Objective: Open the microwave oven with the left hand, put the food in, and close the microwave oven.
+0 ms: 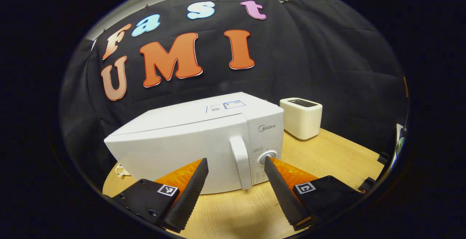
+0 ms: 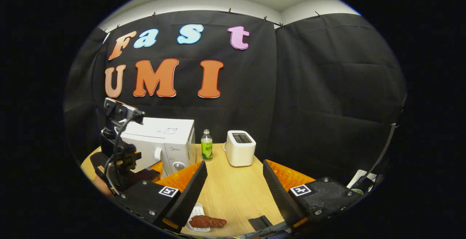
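Microwave oven (image 1: 204,137) white, door closed; left claw (image 1: 236,166) spread before handle (image 1: 241,162).

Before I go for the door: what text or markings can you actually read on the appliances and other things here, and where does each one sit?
"Midea": brand on the microwave front, above the dial.
Stickers on the microwave top: print too small to read.
Markings around the dial: too small to read.
Green bottle label: too small to read.
Square black-and-white markers on the gripper fingers: patterns, no words.
Toaster: no text seen.
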The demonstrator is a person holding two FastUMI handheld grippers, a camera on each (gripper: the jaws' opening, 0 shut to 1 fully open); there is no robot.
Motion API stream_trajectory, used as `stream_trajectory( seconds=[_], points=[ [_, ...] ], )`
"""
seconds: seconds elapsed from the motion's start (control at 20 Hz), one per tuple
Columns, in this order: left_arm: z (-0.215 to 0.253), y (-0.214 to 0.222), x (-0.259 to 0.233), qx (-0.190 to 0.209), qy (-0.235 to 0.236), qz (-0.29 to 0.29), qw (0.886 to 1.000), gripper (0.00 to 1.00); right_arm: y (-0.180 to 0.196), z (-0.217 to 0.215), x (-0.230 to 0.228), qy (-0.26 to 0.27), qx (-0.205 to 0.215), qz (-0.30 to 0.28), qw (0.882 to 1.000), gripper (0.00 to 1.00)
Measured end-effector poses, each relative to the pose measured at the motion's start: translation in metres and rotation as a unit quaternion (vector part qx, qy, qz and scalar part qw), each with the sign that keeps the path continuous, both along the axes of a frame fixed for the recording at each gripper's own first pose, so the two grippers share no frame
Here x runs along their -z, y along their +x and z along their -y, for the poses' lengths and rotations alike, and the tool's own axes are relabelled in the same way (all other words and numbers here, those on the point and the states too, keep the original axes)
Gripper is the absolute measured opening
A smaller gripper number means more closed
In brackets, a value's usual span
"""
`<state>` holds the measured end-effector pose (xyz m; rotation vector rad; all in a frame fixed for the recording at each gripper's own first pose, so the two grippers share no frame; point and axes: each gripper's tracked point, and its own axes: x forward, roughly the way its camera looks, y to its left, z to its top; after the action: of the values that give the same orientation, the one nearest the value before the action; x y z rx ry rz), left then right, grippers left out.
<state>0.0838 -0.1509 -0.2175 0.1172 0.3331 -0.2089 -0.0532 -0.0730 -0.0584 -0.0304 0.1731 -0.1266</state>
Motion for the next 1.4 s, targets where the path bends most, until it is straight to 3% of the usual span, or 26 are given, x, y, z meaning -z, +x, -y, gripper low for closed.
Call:
stream_trajectory(
  seconds=[0.05,0.15,0.2,0.25,0.3,0.35,0.4,0.5,0.7,0.75,0.8,0.95,1.1,1.15,1.2,1.25,1.4],
  points=[
    [0.005,0.006,0.012,0.002,0.006,-0.009,1.000,0.94,-0.003,0.005,0.003,-0.001,0.004,-0.007,1.000,0.95],
    [0.012,0.016,0.032,0.008,0.023,-0.024,0.999,0.94,-0.010,0.016,0.011,0.002,0.015,-0.021,1.000,0.95],
    [0.014,0.019,0.038,0.009,0.027,-0.027,0.999,1.00,-0.013,0.022,0.014,0.004,0.023,-0.025,0.999,0.95],
    [0.014,0.024,0.042,0.004,0.030,-0.028,0.999,0.94,-0.016,0.027,0.017,0.005,0.030,-0.030,0.999,0.95],
    [0.012,0.028,0.045,-0.001,0.029,-0.029,0.999,0.94,-0.018,0.032,0.019,0.004,0.036,-0.034,0.999,0.95],
    [0.012,0.032,0.047,-0.006,0.027,-0.029,0.999,0.82,-0.020,0.037,0.020,0.002,0.042,-0.036,0.998,0.95],
    [0.007,0.033,0.050,-0.019,0.030,-0.030,0.999,0.78,-0.021,0.040,0.021,0.002,0.046,-0.038,0.998,0.96],
    [0.013,0.034,0.056,-0.016,0.014,-0.036,0.999,0.56,-0.022,0.043,0.022,0.002,0.051,-0.040,0.998,0.95],
    [0.014,0.035,0.054,-0.027,0.003,-0.035,0.999,0.23,-0.023,0.042,0.025,-0.006,0.045,-0.044,0.998,0.95],
    [0.014,0.037,0.055,-0.027,-0.001,-0.039,0.999,0.28,-0.022,0.040,0.026,-0.008,0.042,-0.045,0.998,0.95],
    [0.014,0.034,0.055,-0.022,0.001,-0.040,0.999,0.21,-0.021,0.038,0.028,-0.009,0.036,-0.047,0.998,0.95],
    [0.013,0.031,0.056,-0.010,0.024,-0.051,0.998,0.18,-0.015,0.030,0.034,-0.011,0.017,-0.050,0.999,0.95],
    [0.014,0.030,0.055,-0.003,0.005,-0.065,0.998,0.18,-0.010,0.021,0.036,-0.011,-0.009,-0.047,0.999,0.95],
    [0.014,0.029,0.055,-0.001,0.009,-0.068,0.998,0.13,-0.007,0.018,0.036,-0.013,-0.018,-0.044,0.999,0.96],
    [0.013,0.028,0.056,-0.003,0.016,-0.070,0.997,0.18,-0.004,0.016,0.037,-0.016,-0.026,-0.044,0.999,0.95],
    [0.013,0.027,0.055,-0.007,0.021,-0.071,0.997,0.13,-0.001,0.015,0.039,-0.018,-0.033,-0.043,0.998,0.95],
    [0.013,0.024,0.055,-0.013,0.024,-0.073,0.997,0.18,0.008,0.016,0.042,-0.021,-0.047,-0.042,0.998,0.95]
  ],
)
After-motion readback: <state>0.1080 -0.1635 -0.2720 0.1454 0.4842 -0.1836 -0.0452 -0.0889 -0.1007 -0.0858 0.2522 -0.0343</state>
